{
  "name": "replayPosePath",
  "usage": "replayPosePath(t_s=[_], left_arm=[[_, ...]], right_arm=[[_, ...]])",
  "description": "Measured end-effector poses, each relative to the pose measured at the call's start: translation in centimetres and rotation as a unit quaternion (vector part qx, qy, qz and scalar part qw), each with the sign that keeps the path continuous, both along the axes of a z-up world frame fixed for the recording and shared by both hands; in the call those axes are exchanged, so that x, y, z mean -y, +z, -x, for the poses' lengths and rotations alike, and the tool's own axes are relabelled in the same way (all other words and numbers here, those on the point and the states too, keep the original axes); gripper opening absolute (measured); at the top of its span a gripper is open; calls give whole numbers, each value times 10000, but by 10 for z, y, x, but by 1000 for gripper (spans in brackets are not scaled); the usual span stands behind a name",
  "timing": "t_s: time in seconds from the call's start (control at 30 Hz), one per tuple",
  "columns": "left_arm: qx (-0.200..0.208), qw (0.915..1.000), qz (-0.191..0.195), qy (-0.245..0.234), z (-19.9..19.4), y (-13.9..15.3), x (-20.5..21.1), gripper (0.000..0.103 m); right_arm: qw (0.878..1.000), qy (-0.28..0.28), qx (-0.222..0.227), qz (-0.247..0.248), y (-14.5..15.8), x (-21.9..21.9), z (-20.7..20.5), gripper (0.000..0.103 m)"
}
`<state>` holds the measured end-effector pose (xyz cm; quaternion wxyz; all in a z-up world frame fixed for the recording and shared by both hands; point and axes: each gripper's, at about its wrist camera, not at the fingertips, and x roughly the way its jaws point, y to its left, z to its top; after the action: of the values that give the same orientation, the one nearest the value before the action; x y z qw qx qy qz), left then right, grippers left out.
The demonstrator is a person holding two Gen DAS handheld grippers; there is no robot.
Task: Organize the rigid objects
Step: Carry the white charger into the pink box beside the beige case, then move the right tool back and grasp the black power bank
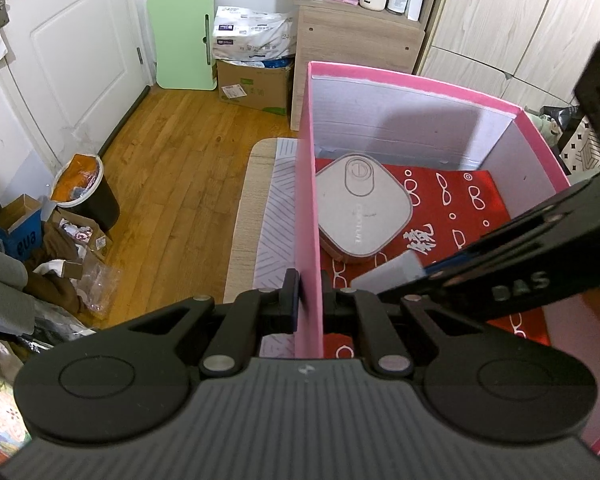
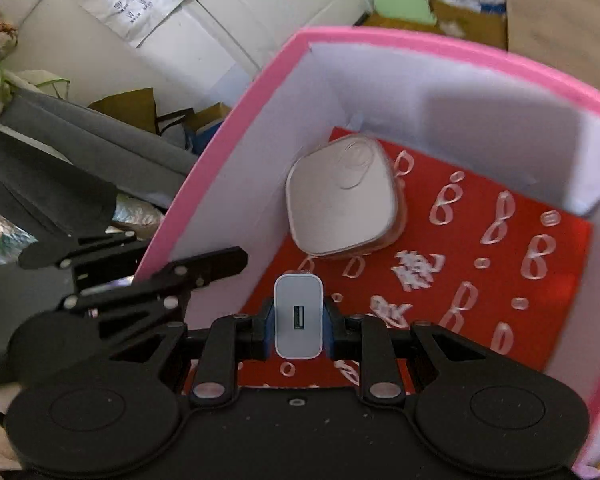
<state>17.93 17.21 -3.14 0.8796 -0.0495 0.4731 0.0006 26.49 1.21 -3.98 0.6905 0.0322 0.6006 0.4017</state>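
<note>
The left hand-held gripper (image 1: 309, 300) is clamped on the pink box (image 1: 420, 80) wall. The right hand-held gripper (image 2: 299, 320) grips a white charger (image 2: 299, 322) above free red floor near the square device (image 2: 342, 196).

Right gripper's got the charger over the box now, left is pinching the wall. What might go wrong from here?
1. The charger hangs close to the grey square device; released here, it may knock or land against it.
2. The left gripper clamps only the thin wall of the pink box, so a pull could bend it or tip the box.
3. The right gripper works right beside the left inside the box; they might collide.
</note>
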Motion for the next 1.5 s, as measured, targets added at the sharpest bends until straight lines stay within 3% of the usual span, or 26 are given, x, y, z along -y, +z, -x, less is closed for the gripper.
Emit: replayPosePath(t_s=[0.07, 0.1, 0.2, 0.3, 0.47, 0.63, 0.93, 1.2, 1.27, 1.37, 1.5], left_arm=[[0, 10000, -9, -4, 0, 0, 0, 7], [0, 10000, -10, -7, 1, 0, -1, 7], [1, 10000, -7, -7, 1, 0, -2, 7], [1, 10000, -5, -7, 0, 0, -2, 7], [2, 10000, -1, -5, 0, 0, -2, 7], [1, 10000, -2, -5, 1, 0, -3, 7], [-9, 10000, -60, -29, -1, 0, -1, 7], [-11, 10000, -49, -5, 0, 0, -1, 7], [-24, 10000, -61, -7, 0, 0, -2, 7], [-42, 10000, -42, 5, 1, -1, -3, 7], [-48, 10000, -49, 4, 1, -1, -4, 7]], right_arm=[[10000, -7, -52, 39, -5, -3, 0, 30], [9999, -13, 32, 138, -7, -4, 0, 36], [9968, -67, 602, 516, 2, -1, 9, 42], [9931, -157, 1063, 464, 25, 11, 12, 45], [9831, -420, 1766, 256, 66, 56, 34, 45], [9726, -1022, 2051, 383, 84, 117, 48, 46], [9525, -2113, 1979, 947, 57, 218, 59, 49], [9318, -2685, 1970, 1448, 17, 267, 53, 58], [9317, -2750, 1864, 1467, 6, 278, 49, 62], [9300, -2826, 1736, 1587, -8, 287, 40, 82], [9268, -3032, 1611, 1520, -18, 299, 34, 84]])
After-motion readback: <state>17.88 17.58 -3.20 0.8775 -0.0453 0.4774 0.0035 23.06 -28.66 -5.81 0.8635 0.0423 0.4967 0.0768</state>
